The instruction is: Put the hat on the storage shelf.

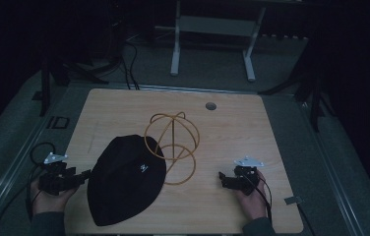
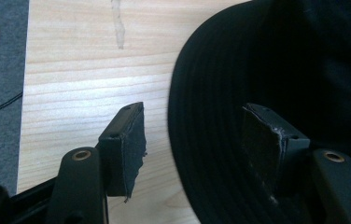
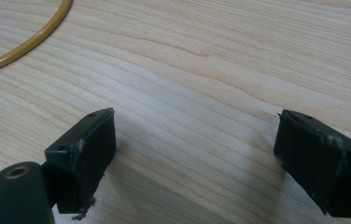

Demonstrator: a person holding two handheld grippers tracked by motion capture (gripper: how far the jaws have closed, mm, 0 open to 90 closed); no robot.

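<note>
Black cap [image 1: 126, 178] lies at the counter's [image 1: 232, 123] near-left, beside our wire stand [image 1: 173, 146]. Our left tongs [image 2: 190, 140] straddle its brim, not yet clamped, ready to lift; right tongs [image 3: 197, 158] rest apart, empty.

One black cap [image 1: 126, 179] lies near left on the one wooden table [image 1: 232, 128]. One yellow wire stand [image 1: 172, 142] sits at the middle. Two grippers: the left gripper [image 1: 82, 175] near left, the right gripper [image 1: 222, 178] near right. One round hole [image 1: 211, 106] is far right of centre.
</note>
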